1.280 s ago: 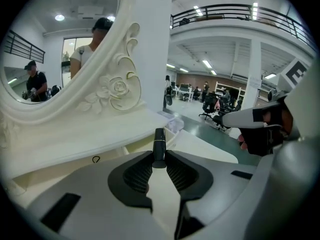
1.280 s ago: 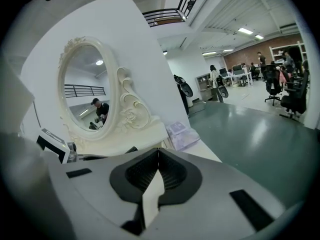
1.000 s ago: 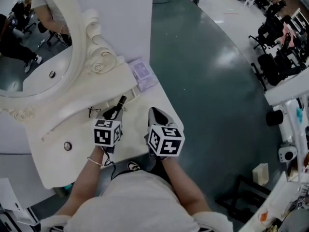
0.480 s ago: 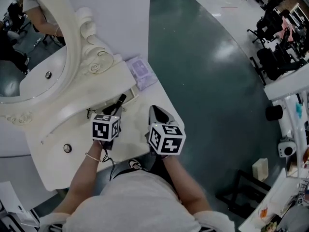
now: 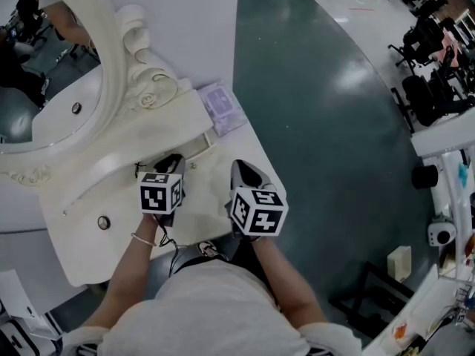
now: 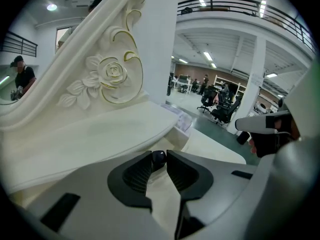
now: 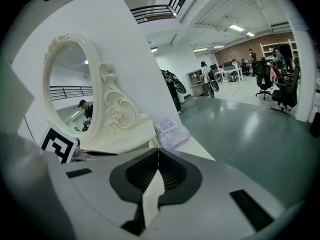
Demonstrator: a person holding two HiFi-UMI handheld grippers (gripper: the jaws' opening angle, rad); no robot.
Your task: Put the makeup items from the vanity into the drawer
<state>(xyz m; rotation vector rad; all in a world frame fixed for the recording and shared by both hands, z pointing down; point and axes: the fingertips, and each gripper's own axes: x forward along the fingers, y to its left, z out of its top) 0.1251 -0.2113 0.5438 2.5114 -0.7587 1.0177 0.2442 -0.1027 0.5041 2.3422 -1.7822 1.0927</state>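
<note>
Black makeup tube [image 6: 158, 159] pinched only at very tips of left gripper [image 6: 159, 153]. We judge the shallow hold risky: slick tube may pivot or slip out if gripper tilts or bumps mirror base [image 6: 107, 76]. Tube sits low over white desk [image 5: 208, 202]. Right gripper [image 7: 158, 150] closed, empty. We see tube's glossy rounded end only; rest hidden.

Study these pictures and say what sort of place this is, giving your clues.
Probably a big open-plan lab or office hall, not a home: the white vanity stands on a glossy green floor, office chairs crowd the background, and a railed gallery runs overhead.
</note>
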